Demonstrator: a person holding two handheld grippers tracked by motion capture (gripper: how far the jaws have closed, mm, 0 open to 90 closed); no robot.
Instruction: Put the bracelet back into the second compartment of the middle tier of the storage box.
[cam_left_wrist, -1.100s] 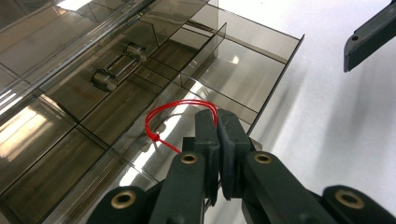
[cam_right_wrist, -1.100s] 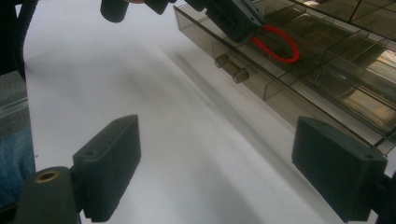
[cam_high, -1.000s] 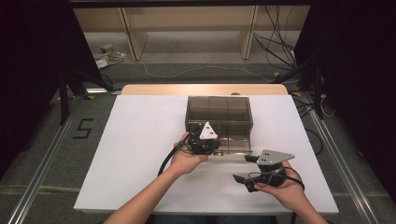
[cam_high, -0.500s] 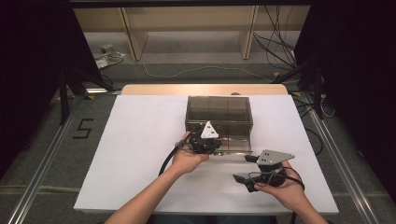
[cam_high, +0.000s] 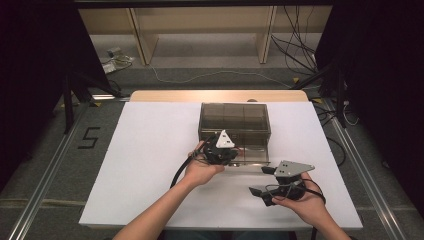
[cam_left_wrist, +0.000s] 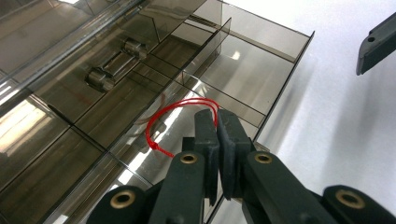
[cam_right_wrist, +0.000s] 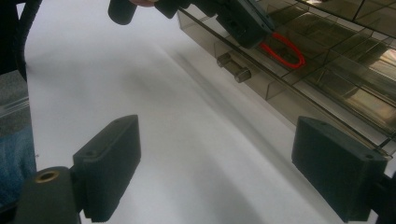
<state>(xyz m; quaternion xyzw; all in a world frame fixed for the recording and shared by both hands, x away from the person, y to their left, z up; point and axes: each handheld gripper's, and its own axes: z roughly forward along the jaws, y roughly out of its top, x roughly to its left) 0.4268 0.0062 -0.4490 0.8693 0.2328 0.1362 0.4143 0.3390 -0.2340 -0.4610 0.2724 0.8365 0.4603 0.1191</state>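
A person's left gripper (cam_left_wrist: 218, 122) held its ribbed black jaws pinched on a thin red loop (cam_left_wrist: 173, 119), apparently a rubber band, over a pulled-out drawer (cam_left_wrist: 243, 70) of a smoky, translucent plastic organizer box (cam_high: 235, 120) on a white-covered table (cam_high: 150, 150). The loop hung glossy and oval above the drawer's middle compartments, which thin clear dividers cut into rectangles; glare on the plastic made it hard to tell whether the band touched the drawer floor. The compartments looked bare. A stubby cylindrical handle (cam_left_wrist: 114, 63) sat on the drawer front above. The right gripper (cam_right_wrist: 219, 163) hovered low over the matte table just beside the drawer's near edge, its blocky jaws spread wide around nothing. Seen from it, the left gripper's body was cut off at the top edge, and the red loop showed through the tinted wall.
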